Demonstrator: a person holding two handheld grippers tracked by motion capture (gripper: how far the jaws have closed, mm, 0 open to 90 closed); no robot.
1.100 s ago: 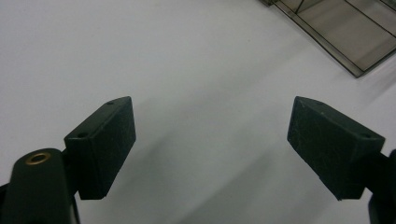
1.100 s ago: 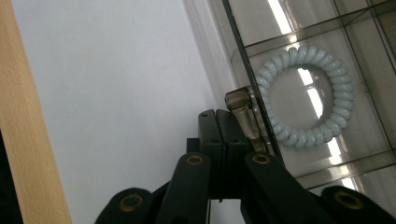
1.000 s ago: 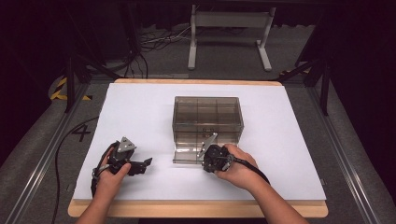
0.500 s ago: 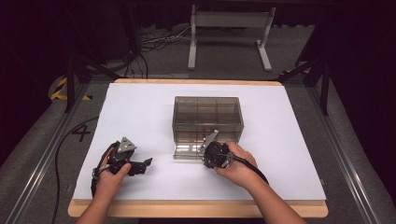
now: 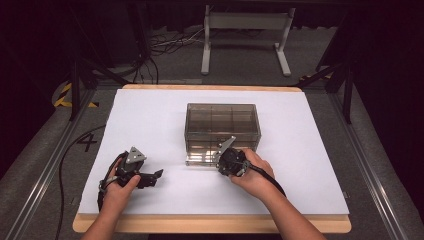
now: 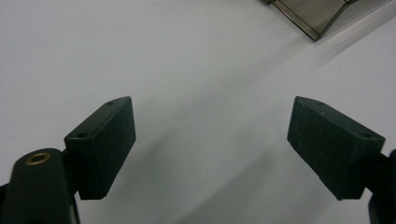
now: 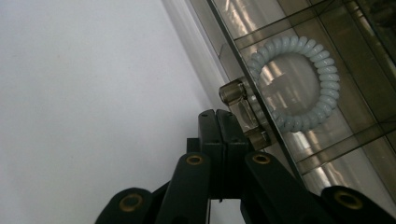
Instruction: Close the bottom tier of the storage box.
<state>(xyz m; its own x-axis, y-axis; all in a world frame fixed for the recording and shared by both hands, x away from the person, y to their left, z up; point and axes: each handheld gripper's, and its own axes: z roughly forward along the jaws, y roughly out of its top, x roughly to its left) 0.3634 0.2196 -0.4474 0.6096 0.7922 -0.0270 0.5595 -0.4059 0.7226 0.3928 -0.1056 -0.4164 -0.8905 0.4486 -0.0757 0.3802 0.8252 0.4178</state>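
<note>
Your left gripper (image 5: 156,176) rests low on the white table (image 5: 150,120) near its front left, well apart from the box. Its jaws stand wide apart with nothing between them; a corner of the box shows far off in the left gripper view.

A smoky clear box (image 5: 222,125) with inner compartments sits at the table's middle.

Your right gripper (image 5: 223,149) is at the box's front edge. Its jaws are pressed together, tips just beside a small clear latch (image 7: 243,114) on the box wall; whether they pinch it is unclear. A pale coiled hair tie (image 7: 294,84) lies inside one compartment, behind that wall.
</note>
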